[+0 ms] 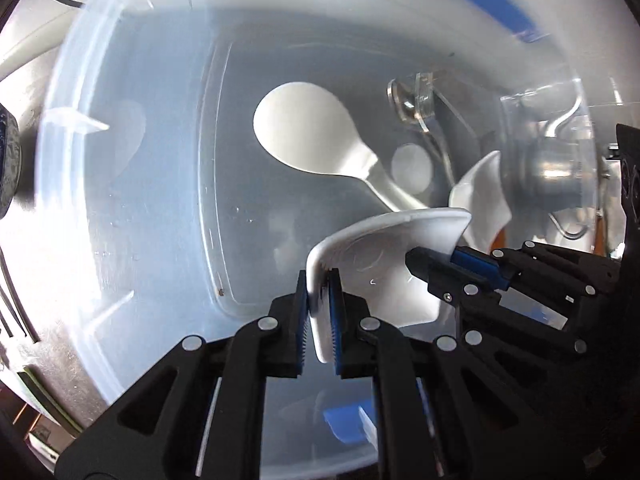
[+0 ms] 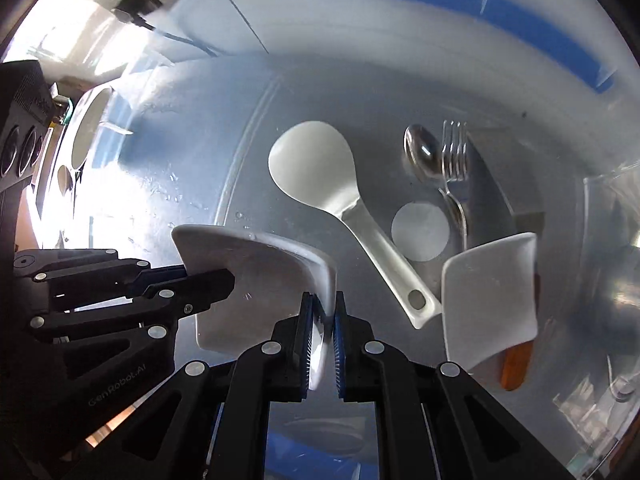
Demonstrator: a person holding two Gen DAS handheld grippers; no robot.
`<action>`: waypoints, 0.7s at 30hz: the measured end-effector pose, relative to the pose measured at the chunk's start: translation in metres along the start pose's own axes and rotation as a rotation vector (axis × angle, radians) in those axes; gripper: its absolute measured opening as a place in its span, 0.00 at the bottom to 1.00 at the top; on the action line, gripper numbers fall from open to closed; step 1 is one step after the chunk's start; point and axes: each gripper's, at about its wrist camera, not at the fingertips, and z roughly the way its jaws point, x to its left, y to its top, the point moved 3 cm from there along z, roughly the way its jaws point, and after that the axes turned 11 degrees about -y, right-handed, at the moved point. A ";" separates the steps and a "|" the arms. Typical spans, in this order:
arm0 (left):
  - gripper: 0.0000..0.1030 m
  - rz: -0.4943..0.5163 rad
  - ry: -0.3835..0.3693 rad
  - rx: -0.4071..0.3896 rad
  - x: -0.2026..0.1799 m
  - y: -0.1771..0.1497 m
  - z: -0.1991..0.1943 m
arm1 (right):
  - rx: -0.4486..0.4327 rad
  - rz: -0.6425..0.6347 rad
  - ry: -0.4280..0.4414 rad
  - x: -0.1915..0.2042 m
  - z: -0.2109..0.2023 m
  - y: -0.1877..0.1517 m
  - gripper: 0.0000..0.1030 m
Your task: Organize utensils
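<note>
Both grippers clamped on one square white dish.
My left gripper (image 1: 320,312) and right gripper (image 2: 323,340) each pinch its rim (image 2: 256,264), above the translucent bin (image 2: 180,140); rice paddle (image 2: 320,176) lies beyond the dish.

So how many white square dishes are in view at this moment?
2. One white square dish is held over the plastic bin, gripped on opposite edges by the left gripper and right gripper. The second dish lies inside the bin, right of the rice paddle. More may be hidden.

I logged: white dish (image 2: 256,264) — glossy ceramic; rice paddle (image 2: 320,176) — matt plastic; fork (image 2: 454,152) and spoon (image 2: 422,152) — polished metal.
</note>
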 end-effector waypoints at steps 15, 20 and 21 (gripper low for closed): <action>0.32 0.154 0.191 -0.263 -0.034 -0.014 -0.042 | -0.194 -0.031 -0.087 -0.028 -0.031 -0.015 0.58; 0.84 0.191 0.316 -0.601 -0.070 -0.075 -0.104 | -0.503 0.048 -0.202 -0.050 -0.111 -0.077 0.89; 0.87 0.183 0.316 -0.657 -0.081 -0.089 -0.110 | -0.560 0.073 -0.226 -0.058 -0.123 -0.091 0.91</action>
